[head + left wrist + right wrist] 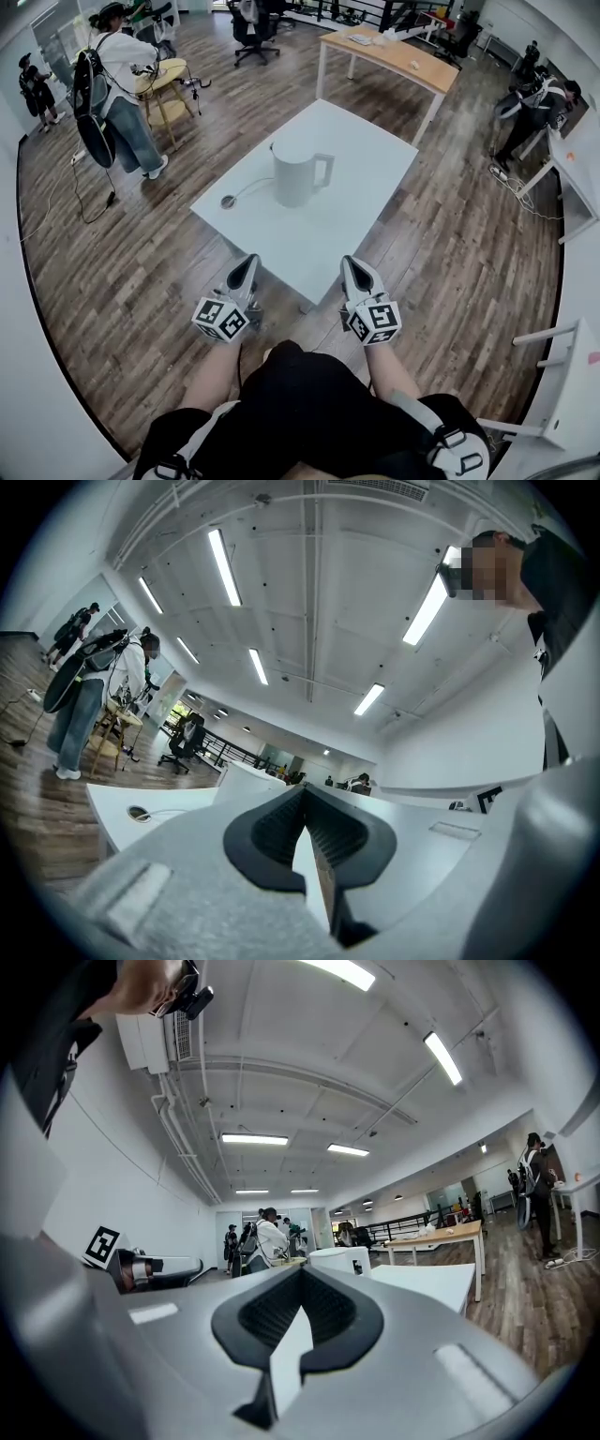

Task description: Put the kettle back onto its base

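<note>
A white kettle (300, 173) stands upright near the middle of a white table (319, 234), its handle to the right. A thin cord runs from its foot to a small round dark spot (228, 201) on the tabletop; I cannot make out a base under the kettle. My left gripper (246, 265) and right gripper (352, 267) hover side by side at the table's near edge, both shut and empty, pointing toward the kettle. The kettle (339, 1260) shows just beyond the right gripper (302, 1274). In the left gripper view the kettle (246, 782) peeks over the left gripper (305, 794).
A person with a backpack (117, 84) stands by a yellow stool (164, 84) at the far left. A wooden table (394, 56) and an office chair (253, 28) are behind. Another person (534, 103) bends at a white desk (581, 159) on the right.
</note>
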